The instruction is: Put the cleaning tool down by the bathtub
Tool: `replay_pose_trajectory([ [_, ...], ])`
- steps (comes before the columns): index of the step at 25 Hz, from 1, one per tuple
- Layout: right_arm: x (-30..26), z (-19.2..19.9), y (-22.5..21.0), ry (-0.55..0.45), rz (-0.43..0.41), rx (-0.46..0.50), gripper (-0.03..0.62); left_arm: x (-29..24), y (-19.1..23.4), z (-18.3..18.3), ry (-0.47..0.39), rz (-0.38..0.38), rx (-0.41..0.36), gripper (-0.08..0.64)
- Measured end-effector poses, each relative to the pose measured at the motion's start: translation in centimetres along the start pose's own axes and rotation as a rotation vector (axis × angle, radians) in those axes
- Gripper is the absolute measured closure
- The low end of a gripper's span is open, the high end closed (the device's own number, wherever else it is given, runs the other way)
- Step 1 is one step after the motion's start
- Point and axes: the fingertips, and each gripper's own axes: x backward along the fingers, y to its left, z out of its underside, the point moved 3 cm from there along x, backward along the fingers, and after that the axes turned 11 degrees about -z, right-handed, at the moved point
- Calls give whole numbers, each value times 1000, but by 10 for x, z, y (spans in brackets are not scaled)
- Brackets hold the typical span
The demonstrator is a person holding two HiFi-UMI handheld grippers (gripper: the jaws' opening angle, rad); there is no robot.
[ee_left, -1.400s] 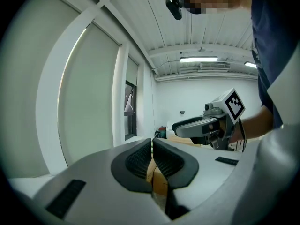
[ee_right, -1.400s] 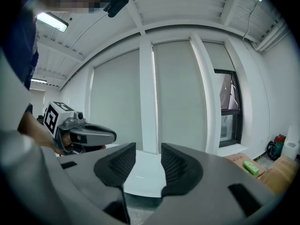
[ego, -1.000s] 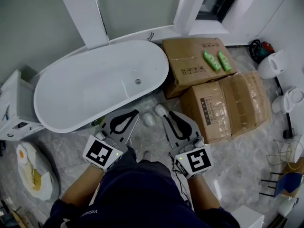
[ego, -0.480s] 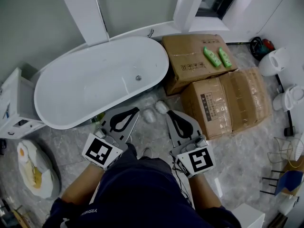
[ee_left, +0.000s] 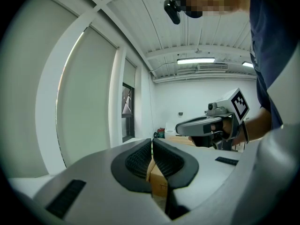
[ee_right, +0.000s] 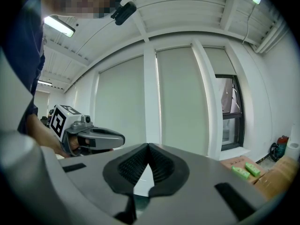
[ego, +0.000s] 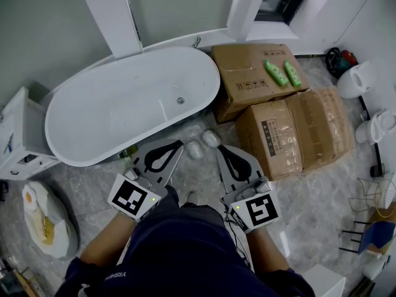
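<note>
Grey marbled floor [ego: 309, 197] fills the bathroom, and a white oval bathtub [ego: 124, 110] lies across the upper left of the head view.

Low in front of the person, the left gripper [ego: 178, 144] has its black ribbed pads pressed together. Its own view shows the tips meeting in a thin seam with nothing between them. Beside it, the right gripper [ego: 221, 148] is likewise pinched closed on nothing, pad tips touching. Both point toward the tub's near side. Between their tips sit two pale rounded shapes [ego: 202, 145].

Neither gripper carries anything. The cleaning tool [ego: 128, 154] is, as far as I can tell, the small green and dark thing on the floor right against the bathtub's near side, just ahead of the left gripper. It is half tucked under the rim and too small to make out its shape.

To the right of the tub stand two brown cardboard boxes [ego: 291, 135] side by side. The farther one bears two green bottles [ego: 275, 73] lying on its top. A white cabinet [ego: 21, 141] stands at the tub's left end.

Against the picture from a second ago, the right gripper's jaws, then somewhat apart, have come together. The left gripper's were already closed. Both grippers sit in nearly the same place, and the green thing at the tub's rim has not moved. The head view itself has shifted only slightly.
</note>
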Motion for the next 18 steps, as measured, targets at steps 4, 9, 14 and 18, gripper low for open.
replay_pose_trajectory([
  [4, 1, 0, 2, -2, -8, 0, 588, -1, -1, -1, 2, 0, 11, 525],
  [9, 1, 3, 5, -3, -12, -5, 588, 1, -1, 2, 8, 10, -2, 525],
  [14, 1, 7, 4, 1, -10, -23, 588, 1, -1, 4, 9, 4, 10, 525],
  [18, 1, 8, 6, -1, -12, -32, 589, 3, 1, 8, 18, 6, 2, 525],
])
